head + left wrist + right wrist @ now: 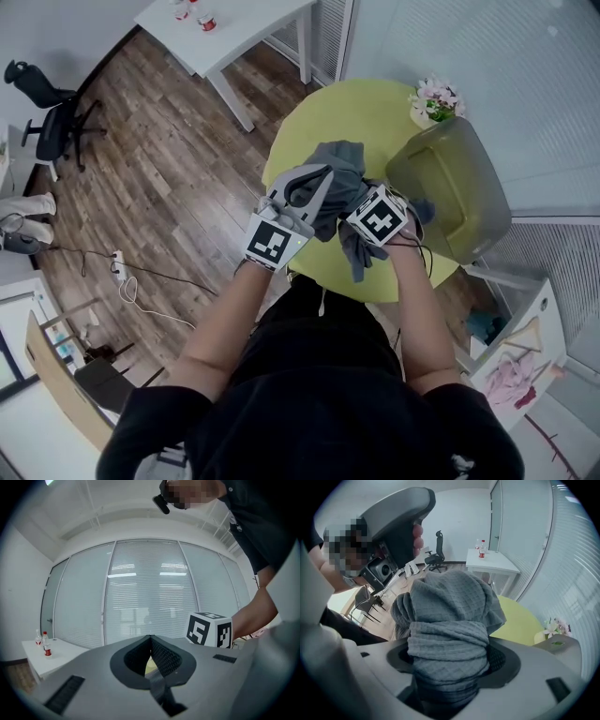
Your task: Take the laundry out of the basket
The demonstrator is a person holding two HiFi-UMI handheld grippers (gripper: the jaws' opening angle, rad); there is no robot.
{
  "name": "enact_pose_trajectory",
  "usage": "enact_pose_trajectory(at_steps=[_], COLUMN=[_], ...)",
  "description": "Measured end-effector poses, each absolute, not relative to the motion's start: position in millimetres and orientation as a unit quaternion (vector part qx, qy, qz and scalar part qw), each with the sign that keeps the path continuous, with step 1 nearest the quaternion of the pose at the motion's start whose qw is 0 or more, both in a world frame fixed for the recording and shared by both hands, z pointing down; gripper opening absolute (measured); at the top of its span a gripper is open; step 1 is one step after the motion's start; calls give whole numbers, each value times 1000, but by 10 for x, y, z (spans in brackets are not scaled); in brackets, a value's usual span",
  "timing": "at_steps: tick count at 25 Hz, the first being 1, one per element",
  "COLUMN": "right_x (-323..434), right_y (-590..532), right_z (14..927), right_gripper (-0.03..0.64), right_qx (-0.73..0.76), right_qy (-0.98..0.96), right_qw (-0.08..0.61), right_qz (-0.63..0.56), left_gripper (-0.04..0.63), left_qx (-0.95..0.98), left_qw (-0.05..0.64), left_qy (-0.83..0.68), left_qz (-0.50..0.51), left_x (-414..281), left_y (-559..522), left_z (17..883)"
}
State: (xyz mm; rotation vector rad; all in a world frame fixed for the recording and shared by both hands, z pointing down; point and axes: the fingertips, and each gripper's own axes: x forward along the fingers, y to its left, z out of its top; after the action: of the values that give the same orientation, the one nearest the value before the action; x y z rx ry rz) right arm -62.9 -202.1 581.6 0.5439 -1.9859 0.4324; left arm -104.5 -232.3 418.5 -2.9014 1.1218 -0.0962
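One bunched grey cloth, seemingly waffle-knit

A grey cloth is bunched over the near side of the green table, between the left gripper and right gripper. A basket stands on the table's right edge, with flowers at its far right.

The grey waffle-weave cloth is matt and coarse. The olive translucent plastic basket is smooth. The round yellow-green surface is matt. The left gripper and right gripper have matt grey plastic shells; the jaws carry black textured pads.
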Motion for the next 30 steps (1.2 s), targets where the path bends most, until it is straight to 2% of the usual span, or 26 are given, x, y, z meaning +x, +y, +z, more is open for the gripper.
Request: enact_pose_trajectory(at_steps=[19,30], right_x=[-723,-742], right_y=[-1528,-1506], right_z=[7428,7585], right_gripper=[365,388], right_qx=[201,197], right_qy=[-795,-792], right_qw=[546,544], right_qz=[171,193], left_gripper=[9,9], left_qx=[-933,-931], left_qw=[-47,-55], left_qy=[342,346], left_qz=[-101,-104], left_x=[-1085,-1183], left_y=[-2120,-2095], left_z=[5253,5274])
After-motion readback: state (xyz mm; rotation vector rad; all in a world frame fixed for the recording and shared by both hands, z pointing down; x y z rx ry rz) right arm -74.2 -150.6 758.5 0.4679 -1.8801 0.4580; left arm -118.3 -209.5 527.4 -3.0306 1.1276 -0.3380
